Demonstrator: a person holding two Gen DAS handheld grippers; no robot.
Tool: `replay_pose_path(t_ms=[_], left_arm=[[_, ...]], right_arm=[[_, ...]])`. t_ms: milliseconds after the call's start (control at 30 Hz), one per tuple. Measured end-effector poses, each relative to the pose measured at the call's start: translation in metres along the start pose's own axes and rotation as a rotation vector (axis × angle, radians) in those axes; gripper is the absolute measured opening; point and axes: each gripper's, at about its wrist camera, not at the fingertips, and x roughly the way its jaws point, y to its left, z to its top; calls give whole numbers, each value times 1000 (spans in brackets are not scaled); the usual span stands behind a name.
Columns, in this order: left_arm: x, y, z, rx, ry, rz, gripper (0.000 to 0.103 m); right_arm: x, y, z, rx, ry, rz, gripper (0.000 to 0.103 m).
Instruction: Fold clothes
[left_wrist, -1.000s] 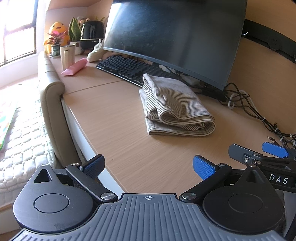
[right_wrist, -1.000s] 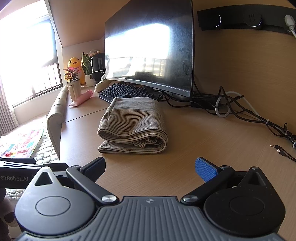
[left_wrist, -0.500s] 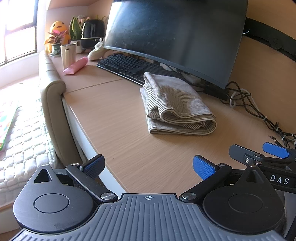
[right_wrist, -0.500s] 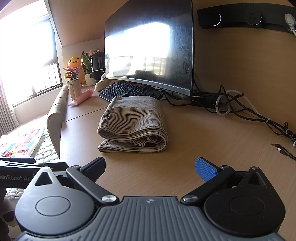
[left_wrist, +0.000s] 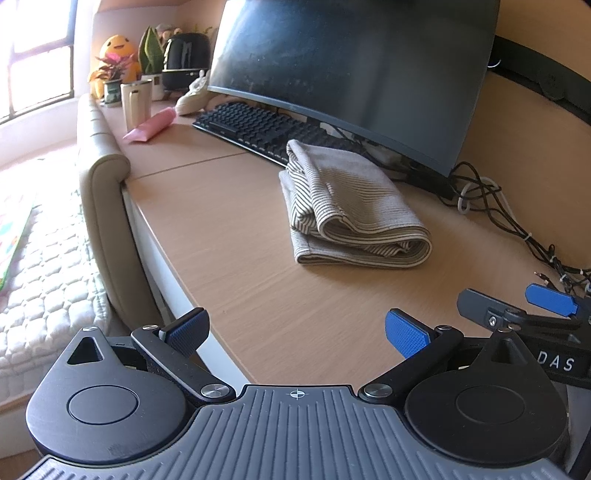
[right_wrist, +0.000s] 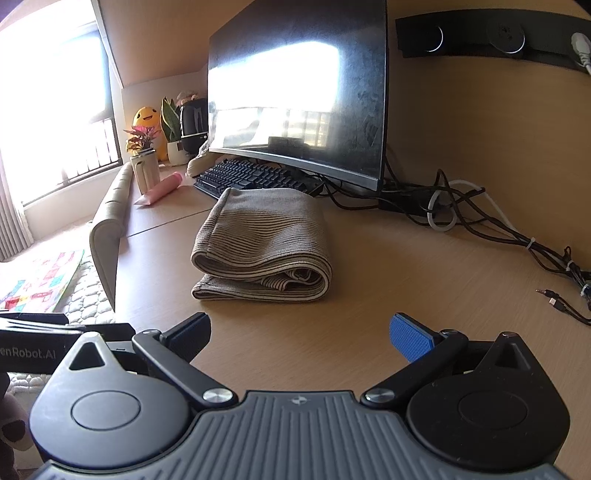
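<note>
Striped shirt (left_wrist: 347, 206) lies folded on the desk (left_wrist: 229, 229), just in front of the keyboard (left_wrist: 255, 127) & monitor (left_wrist: 354, 70), cables (right_wrist: 480, 218) off to its right. Left gripper (left_wrist: 295, 328) and right gripper (right_wrist: 301, 330) both spread wide w/ nothing between the pads, well short of the shirt, over the near desk edge.

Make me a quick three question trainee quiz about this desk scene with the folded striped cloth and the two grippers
1. True or false: the left gripper is shut on the striped cloth.
2. What lies directly behind the cloth, under the monitor: A) keyboard, B) laptop, C) book?
3. Fill in: the right gripper is ____ and holds nothing.

Key: 1 false, it is open and short of the cloth. 2 A. 3 open.
</note>
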Motion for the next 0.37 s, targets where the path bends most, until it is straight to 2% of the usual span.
replay_pose_path(t_ms=[367], left_arm=[[15,7,9,-12,10,-71,103]], right_arm=[[1,4,8,-18,36,-55,103]])
